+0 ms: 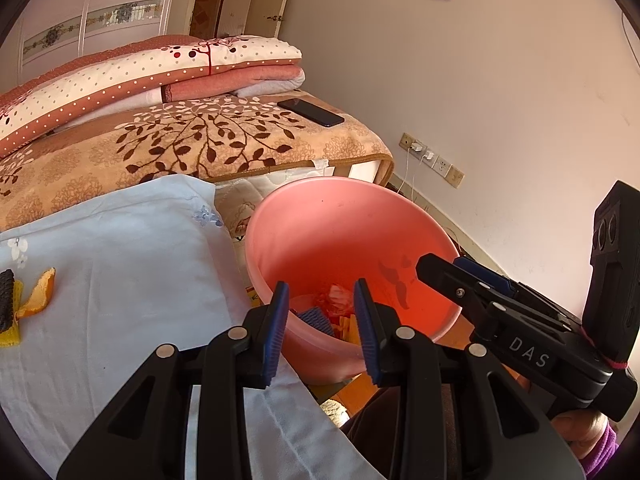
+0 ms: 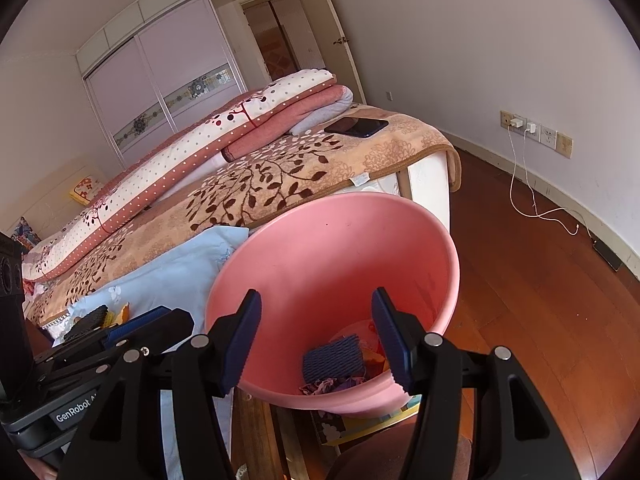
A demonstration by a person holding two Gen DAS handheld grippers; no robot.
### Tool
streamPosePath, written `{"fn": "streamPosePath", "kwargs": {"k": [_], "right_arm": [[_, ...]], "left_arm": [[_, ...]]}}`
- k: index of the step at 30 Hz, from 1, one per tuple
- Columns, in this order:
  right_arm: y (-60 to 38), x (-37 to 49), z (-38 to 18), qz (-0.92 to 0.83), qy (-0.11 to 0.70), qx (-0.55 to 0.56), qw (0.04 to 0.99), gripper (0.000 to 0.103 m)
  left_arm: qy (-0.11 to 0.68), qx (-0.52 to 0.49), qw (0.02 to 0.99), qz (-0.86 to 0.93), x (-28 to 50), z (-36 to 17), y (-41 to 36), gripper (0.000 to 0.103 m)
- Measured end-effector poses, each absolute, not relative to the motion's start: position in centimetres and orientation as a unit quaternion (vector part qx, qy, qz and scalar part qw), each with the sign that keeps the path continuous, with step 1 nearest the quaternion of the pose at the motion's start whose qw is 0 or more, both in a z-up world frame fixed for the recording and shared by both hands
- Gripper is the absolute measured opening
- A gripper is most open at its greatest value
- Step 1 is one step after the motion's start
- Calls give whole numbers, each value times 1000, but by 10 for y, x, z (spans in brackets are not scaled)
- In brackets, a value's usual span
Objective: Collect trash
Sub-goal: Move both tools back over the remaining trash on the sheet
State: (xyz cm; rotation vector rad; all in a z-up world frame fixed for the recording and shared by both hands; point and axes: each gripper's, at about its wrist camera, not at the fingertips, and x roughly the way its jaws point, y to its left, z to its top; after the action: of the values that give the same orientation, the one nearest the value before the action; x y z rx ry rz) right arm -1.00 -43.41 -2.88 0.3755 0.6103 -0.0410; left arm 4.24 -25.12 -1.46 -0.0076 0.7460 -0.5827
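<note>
Both grippers hang over the mouth of the pink bin (image 2: 332, 248), which stands on the floor just beside the bed, and both have their jaws apart with nothing between them. The left gripper (image 1: 321, 330) points down into the bin, and the right gripper (image 2: 316, 340) does the same from the other side. At the bottom of the bin I see a blue mesh sleeve (image 2: 334, 358), some red wrapper and small scraps, so part of the trash is already in. What remains lies on the light blue cloth (image 1: 120, 264) spread on the bed: an orange peel (image 1: 38, 294) and, touching it, a black and yellow foam net (image 1: 8, 312). These lie to the left of the left gripper, well apart from it, so I judge this hand is the nearer one for the next reach (the right one would need to cross over). The peel's long axis runs roughly toward the bin. Behind are folded quilts, a dark phone (image 2: 356, 126) on the leaf-patterned blanket (image 2: 280, 176), a wooden floor, a wardrobe and wall sockets with chargers.
</note>
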Motion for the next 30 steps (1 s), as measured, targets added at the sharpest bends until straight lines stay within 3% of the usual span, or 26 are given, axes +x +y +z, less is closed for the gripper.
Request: {"fn": "streamPosePath", "kwargs": {"k": [30], "right_arm": [[-329,-20,-4,54,302,125,944,57]], "left_arm": [[329,-16,923,-199,5,5,-146,34]]}}
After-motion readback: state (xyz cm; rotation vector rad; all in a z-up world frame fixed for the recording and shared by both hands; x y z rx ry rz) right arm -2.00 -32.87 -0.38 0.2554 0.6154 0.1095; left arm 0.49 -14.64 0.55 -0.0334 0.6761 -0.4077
